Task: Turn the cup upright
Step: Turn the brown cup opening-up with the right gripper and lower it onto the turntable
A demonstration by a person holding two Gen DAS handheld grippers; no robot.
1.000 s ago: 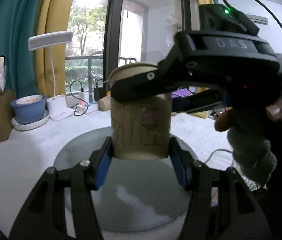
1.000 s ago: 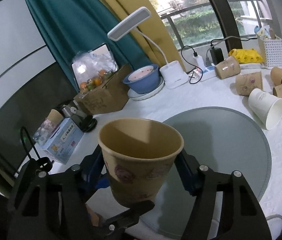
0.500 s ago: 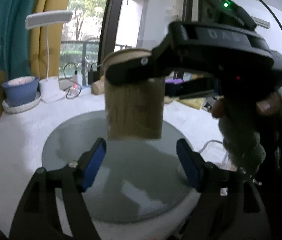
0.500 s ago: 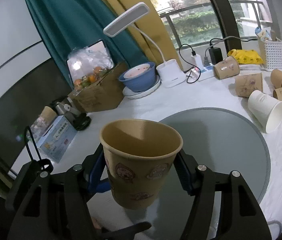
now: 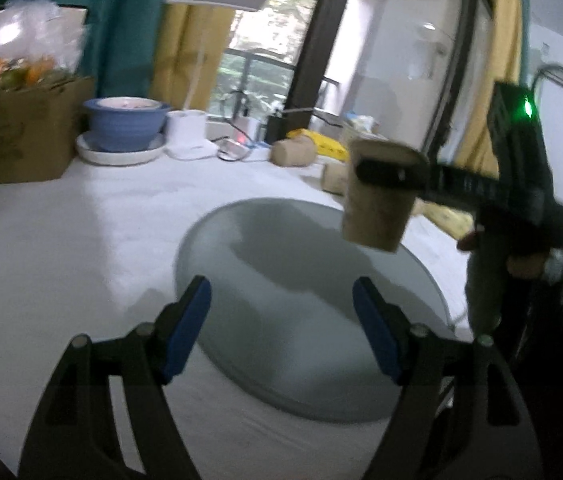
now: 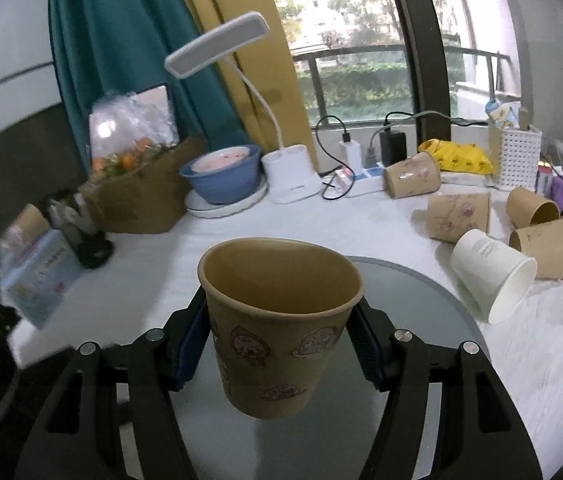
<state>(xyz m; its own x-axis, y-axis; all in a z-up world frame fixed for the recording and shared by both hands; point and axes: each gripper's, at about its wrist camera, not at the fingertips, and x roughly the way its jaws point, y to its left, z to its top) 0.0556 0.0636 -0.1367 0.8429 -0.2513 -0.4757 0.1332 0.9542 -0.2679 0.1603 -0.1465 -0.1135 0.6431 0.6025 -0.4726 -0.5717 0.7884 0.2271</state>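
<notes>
My right gripper (image 6: 277,344) is shut on a brown paper cup (image 6: 277,328) with cartoon prints. The cup is upright, mouth up, held in the air above the round grey mat (image 6: 425,312). In the left wrist view the same cup (image 5: 377,208) hangs at the right above the mat (image 5: 281,264), with the right gripper's black finger across its upper part. My left gripper (image 5: 281,332) is open and empty, low over the near edge of the mat, away from the cup.
Several paper cups lie on their sides at the right, among them a white one (image 6: 489,280) and brown ones (image 6: 457,216). A blue bowl (image 6: 221,180), a white desk lamp (image 6: 289,176), a cardboard box (image 6: 141,200) and a tissue box (image 6: 37,276) stand at the back and left.
My left gripper has opened, let go of the cup and drawn back to the left. The right gripper keeps the cup and has lifted it upright above the mat.
</notes>
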